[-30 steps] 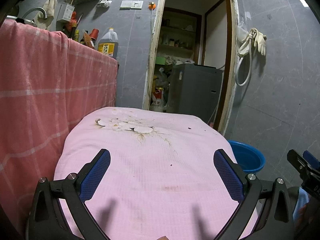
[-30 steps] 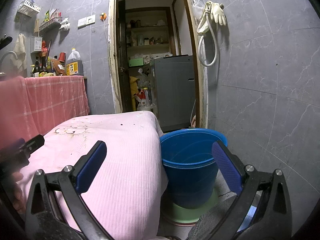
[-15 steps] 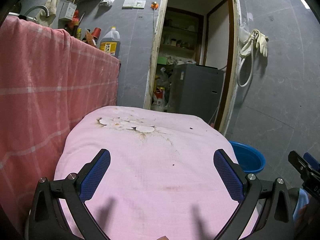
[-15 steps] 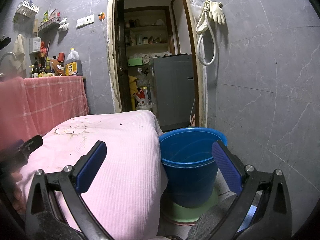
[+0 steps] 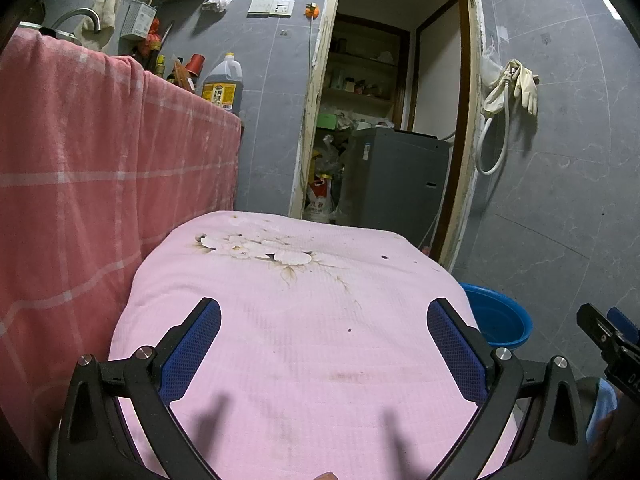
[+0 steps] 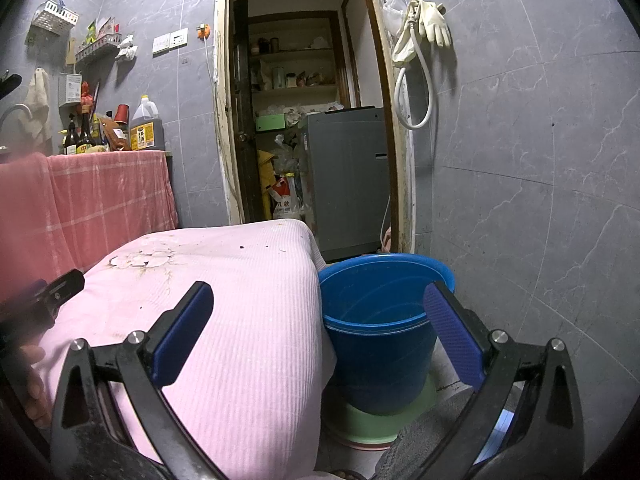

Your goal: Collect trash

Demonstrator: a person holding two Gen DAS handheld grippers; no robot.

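Both grippers, left (image 5: 324,344) and right (image 6: 318,334), gape wide, holding nothing; dark crumbs (image 5: 385,257) remain at twelve o'clock on the pink quilted cloth (image 5: 280,360), round blue plastic bucket (image 6: 376,320) seemingly unfilled.

rubber gloves (image 6: 434,24) hang beside the grey washing machine (image 6: 346,176).

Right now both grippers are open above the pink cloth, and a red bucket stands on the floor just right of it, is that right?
Nearly. The bucket is blue, not red; the right wrist view shows it clearly, standing on the floor against the right edge of the pink cloth. The rest holds: the left gripper and the right gripper are both open and hold nothing.
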